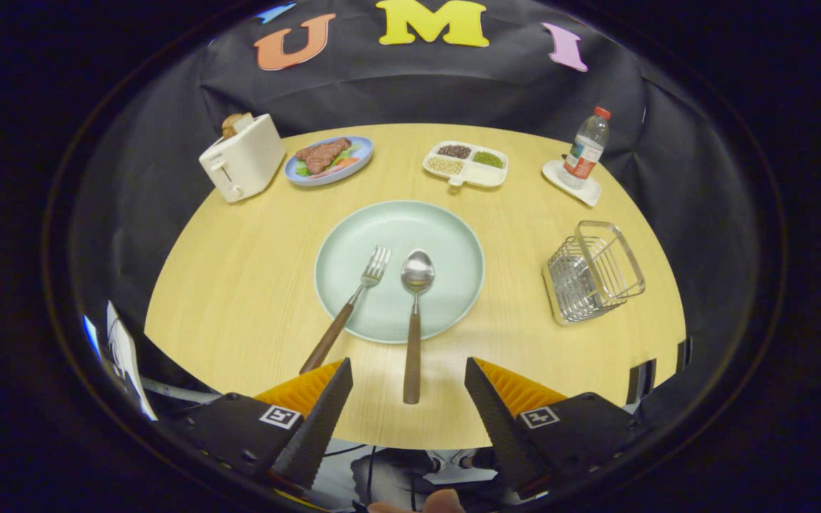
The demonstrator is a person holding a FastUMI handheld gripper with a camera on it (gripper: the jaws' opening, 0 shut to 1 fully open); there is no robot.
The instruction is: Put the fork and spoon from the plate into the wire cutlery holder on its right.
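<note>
Hand-held gripper (408, 385), fingers spread and empty, straddling the spoon (415, 313) handle end, apparently lined up for a grasp; fork (350, 308) beside it, heads resting on plate (453, 235); wire cutlery holder (594, 271) stands rightward on the counter (239, 285).

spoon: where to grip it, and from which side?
Probably the brown handle of the spoon, near its end, which lies off the plate on the table. Come from above, fingers straddling the handle. The open gripper is already lined up, and the fork angles away, leaving room.
</note>
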